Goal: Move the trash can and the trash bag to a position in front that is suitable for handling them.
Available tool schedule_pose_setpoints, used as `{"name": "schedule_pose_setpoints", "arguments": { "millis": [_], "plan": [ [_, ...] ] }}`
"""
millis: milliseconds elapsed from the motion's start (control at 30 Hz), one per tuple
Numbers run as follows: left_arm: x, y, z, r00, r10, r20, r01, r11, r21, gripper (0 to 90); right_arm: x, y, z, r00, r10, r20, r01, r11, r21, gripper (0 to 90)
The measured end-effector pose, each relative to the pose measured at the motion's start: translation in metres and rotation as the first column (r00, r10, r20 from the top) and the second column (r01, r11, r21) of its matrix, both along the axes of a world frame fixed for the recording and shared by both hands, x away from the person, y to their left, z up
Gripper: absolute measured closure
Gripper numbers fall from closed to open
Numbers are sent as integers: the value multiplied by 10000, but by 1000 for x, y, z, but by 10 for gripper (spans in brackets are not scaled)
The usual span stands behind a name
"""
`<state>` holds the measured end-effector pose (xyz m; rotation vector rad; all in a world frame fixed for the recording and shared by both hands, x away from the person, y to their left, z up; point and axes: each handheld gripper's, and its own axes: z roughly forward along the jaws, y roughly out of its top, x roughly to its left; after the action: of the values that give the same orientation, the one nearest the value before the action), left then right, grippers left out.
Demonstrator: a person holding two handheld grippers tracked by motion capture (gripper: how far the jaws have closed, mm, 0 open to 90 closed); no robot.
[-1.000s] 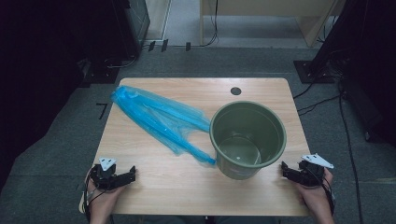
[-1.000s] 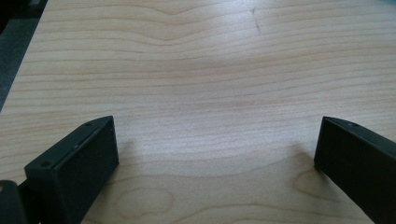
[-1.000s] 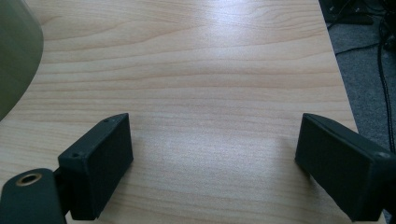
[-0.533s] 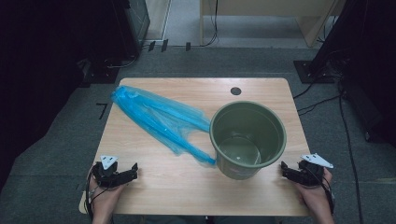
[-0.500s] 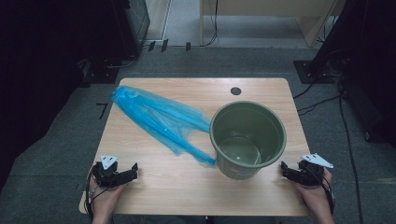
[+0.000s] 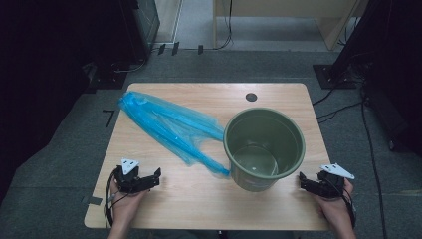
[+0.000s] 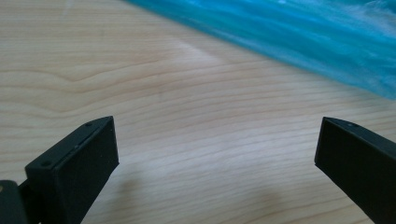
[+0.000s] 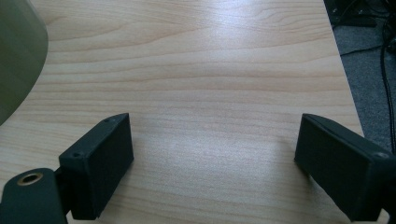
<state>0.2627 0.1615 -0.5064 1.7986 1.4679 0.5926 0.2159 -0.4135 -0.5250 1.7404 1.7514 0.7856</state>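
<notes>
A green plastic bucket [image 6: 263, 147] stands upright and empty on the right half of the wooden table [image 6: 199, 204]. A crumpled blue plastic bag [image 6: 169, 127] lies flat from the far left toward the bucket, one handle touching the bucket's base. My left gripper [image 6: 155, 175] is near the front left, open, with nothing between its jaws; the left gripper view has the bag [image 7: 299, 37] just ahead of it. My right gripper [image 6: 302, 180] stands open by the bucket's front right side, empty; the bucket's wall [image 8: 16, 60] is at the left of the right gripper view.
A round cable hole [image 6: 251, 97] sits near the table's far edge. Grey carpet [image 6: 64, 164] surrounds the table, with cables and dark equipment stands at the back and right. The table's right edge [image 8: 348, 93] runs close to my right gripper.
My left gripper has moved right and a little forward along the table's front, toward the bag. The right gripper, bucket and bag have stayed put.
</notes>
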Motion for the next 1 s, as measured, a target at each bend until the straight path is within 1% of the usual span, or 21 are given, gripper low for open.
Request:
{"name": "schedule_pose_setpoints", "arguments": {
  "millis": [167,233,300,333,367,400,467,500,533,567,600,633,667,700,733,767,800,900,933,967,1000],
  "plan": [
    [6,-15,4,9996,-287,44,288,9993,-255,4,0,0,0,10000,22,-2,-22,10000,-2,110],
    [8,-18,4,9995,-305,44,307,9990,-320,4,0,0,0,10000,26,-3,-26,10000,-1,110],
    [16,-29,7,9993,-368,50,370,9984,-434,5,0,0,0,10000,33,-4,-33,10000,-2,110],
    [16,-29,7,9993,-368,50,370,9984,-434,9,0,0,0,10000,33,-4,-33,10000,-2,110],
    [20,-39,8,9996,-233,148,239,9988,-423,51,0,0,0,10000,35,-2,-35,10000,-5,110],
    [20,-39,8,9996,-233,148,239,9988,-423,59,0,0,0,10000,35,-2,-35,10000,-5,110],
    [26,-50,9,9996,-212,184,217,9995,-240,59,0,0,0,10000,43,11,-43,10000,-28,110],
    [28,-54,9,9996,-205,198,209,9996,-214,59,0,0,0,10000,42,10,-42,10000,-25,110],
    [33,-63,9,9995,-189,247,188,9998,57,60,0,0,0,10000,34,-4,-34,10000,-1,110],
    [33,-63,9,9995,-189,247,188,9998,57,60,0,0,0,10000,34,-4,-34,10000,-1,110],
    [36,-68,9,9993,-125,339,114,9995,306,60,0,0,0,10000,32,-4,-32,10000,0,110],
    [39,-73,10,9993,-90,376,78,9995,301,60,0,0,0,10000,33,-4,-33,10000,-1,110],
    [43,-78,10,9996,-103,273,96,9997,244,61,0,0,0,10000,35,-3,-35,10000,-2,110],
    [43,-78,10,9996,-103,273,96,9997,244,61,0,0,0,10000,35,-3,-35,10000,-2,110],
    [48,-85,7,9999,-98,140,93,9993,367,61,0,0,0,10000,34,-2,-34,10000,-6,110],
    [48,-85,7,9999,-98,140,93,9993,367,61,0,0,0,10000,34,-2,-34,10000,-6,110],
    [52,-89,4,9999,-111,-41,113,9991,417,61,0,0,0,10000,34,-5,-34,10000,-1,110],
    [58,-94,-5,9991,-62,-411,101,9955,947,61,0,0,0,10000,34,-5,-34,10000,-1,110],
    [59,-94,-8,9987,-45,-510,104,9932,1162,61,0,0,0,10000,34,-4,-34,10000,-2,110],
    [59,-95,-10,9983,-37,-589,122,9894,1448,61,0,0,0,10000,34,-4,-34,10000,-2,110],
    [59,-94,-11,9983,-36,-574,123,9884,1515,60,0,0,0,10000,34,-4,-34,10000,-1,110]
  ]
}}
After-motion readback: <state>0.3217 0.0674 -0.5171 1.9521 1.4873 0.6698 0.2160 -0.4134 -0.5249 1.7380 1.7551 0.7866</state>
